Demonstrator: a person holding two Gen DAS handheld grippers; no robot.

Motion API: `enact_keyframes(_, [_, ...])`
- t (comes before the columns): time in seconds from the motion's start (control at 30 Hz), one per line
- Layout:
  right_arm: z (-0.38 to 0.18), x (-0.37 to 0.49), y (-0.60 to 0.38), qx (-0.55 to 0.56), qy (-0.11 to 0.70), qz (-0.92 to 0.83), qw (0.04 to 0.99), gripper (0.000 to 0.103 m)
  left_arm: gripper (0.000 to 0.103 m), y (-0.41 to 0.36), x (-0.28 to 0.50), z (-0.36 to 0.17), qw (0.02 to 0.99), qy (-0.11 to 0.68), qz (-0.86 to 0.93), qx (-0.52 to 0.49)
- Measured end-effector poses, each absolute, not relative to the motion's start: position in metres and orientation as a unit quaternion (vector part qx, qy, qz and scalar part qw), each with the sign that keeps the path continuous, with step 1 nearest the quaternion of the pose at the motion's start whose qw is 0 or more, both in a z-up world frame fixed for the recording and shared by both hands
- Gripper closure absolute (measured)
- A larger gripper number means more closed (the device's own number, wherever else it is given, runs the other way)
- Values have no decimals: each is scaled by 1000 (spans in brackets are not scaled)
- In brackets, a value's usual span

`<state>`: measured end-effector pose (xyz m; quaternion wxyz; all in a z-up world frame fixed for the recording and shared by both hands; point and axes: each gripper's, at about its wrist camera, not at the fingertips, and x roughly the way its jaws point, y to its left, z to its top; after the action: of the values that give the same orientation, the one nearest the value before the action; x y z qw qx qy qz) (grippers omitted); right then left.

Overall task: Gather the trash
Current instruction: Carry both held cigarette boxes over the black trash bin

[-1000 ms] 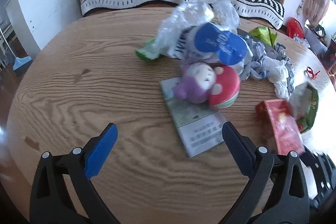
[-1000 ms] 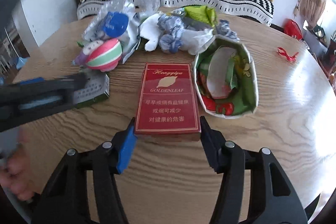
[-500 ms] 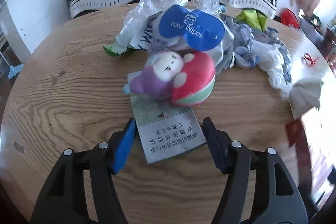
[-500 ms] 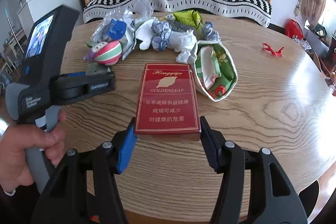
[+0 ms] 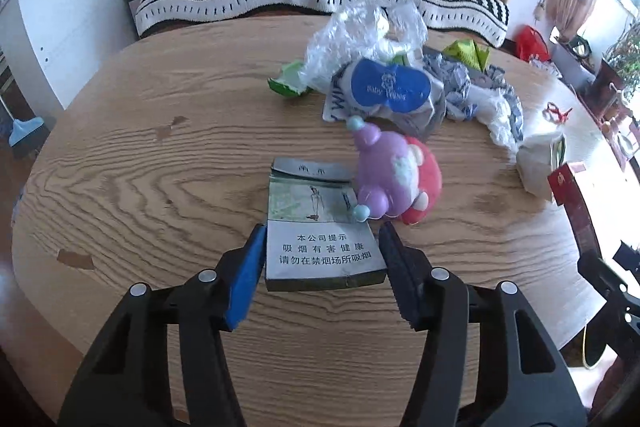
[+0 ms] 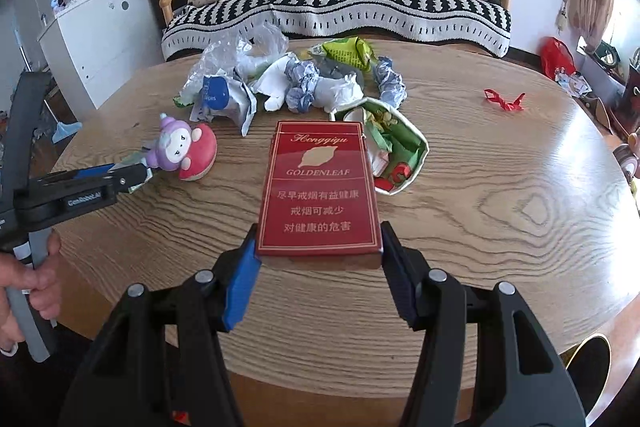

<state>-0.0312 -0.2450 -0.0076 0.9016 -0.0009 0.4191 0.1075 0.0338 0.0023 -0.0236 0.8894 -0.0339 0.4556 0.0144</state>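
Observation:
My left gripper (image 5: 322, 259) is shut on a grey-green cigarette pack (image 5: 318, 227), held just above the round wooden table (image 5: 160, 155). My right gripper (image 6: 318, 259) is shut on a red Goldenleaf cigarette pack (image 6: 318, 191) and holds it above the table. The red pack also shows at the right edge of the left wrist view (image 5: 572, 195). A purple and red plush toy (image 5: 394, 179) lies by the grey pack. Behind it lies a heap of trash: a baby wipes packet (image 5: 392, 89), clear plastic (image 5: 360, 35), crumpled paper (image 6: 316, 89) and green wrappers (image 6: 346, 51).
An open green and white snack bag (image 6: 394, 151) lies right of the red pack. A red ribbon (image 6: 502, 101) lies at the table's far right. A striped sofa (image 6: 340, 3) and a white cabinet (image 6: 96, 39) stand behind the table. The left gripper's body (image 6: 72, 197) shows at the left.
My left gripper has moved in on the grey-green pack, closed on it and lifted it. The plush toy has tipped to the right. My right gripper has risen with the red pack.

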Motion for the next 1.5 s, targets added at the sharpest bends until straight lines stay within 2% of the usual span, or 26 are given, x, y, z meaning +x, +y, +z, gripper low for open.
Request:
enact_keyframes(0.33, [30,-48,-321,58,381,51,921,46,50,-8,34,25,920,391,1,-38])
enact_keyframes(0.37, [32,-50,-334,65,379,39,922,46,54,-15,35,29,921,387,-7,-40])
enact_keyframes(0.4, [34,-54,-348,72,376,27,923,46,71,-22,36,32,921,386,-16,-42])
enact_keyframes(0.43, [35,-57,-362,81,374,14,924,46,79,-28,37,34,920,388,-25,-42])
enact_keyframes(0.63, [31,-91,-465,135,369,-70,917,46,82,-78,45,38,915,392,-87,-34])
enact_keyframes(0.7, [23,-102,-486,142,377,-86,911,46,78,-73,48,33,912,401,-83,-29])
enact_keyframes(0.73, [19,-108,-496,144,382,-92,908,46,67,-67,48,31,911,404,-79,-27])
enact_keyframes(0.77, [16,-113,-503,143,384,-94,907,46,40,-58,46,30,912,403,-73,-24])
enact_keyframes(0.83, [14,-120,-511,142,388,-94,906,46,16,-31,35,31,920,389,-40,-12])
enact_keyframes(0.93, [17,-122,-514,146,390,-83,905,46,11,-3,16,27,918,394,-42,-3])
enact_keyframes(1.0, [20,-116,-505,146,392,-73,905,46,11,9,8,15,900,432,-59,1])
enact_keyframes(1.2, [29,-96,-463,122,393,-44,910,46,11,15,8,-31,857,511,4,-69])
enact_keyframes(1.37, [31,-87,-438,106,393,-32,913,46,11,-4,24,-44,858,506,70,-56])
enact_keyframes(1.5, [29,-86,-434,99,395,-26,913,46,11,-1,35,-63,836,534,105,-71])
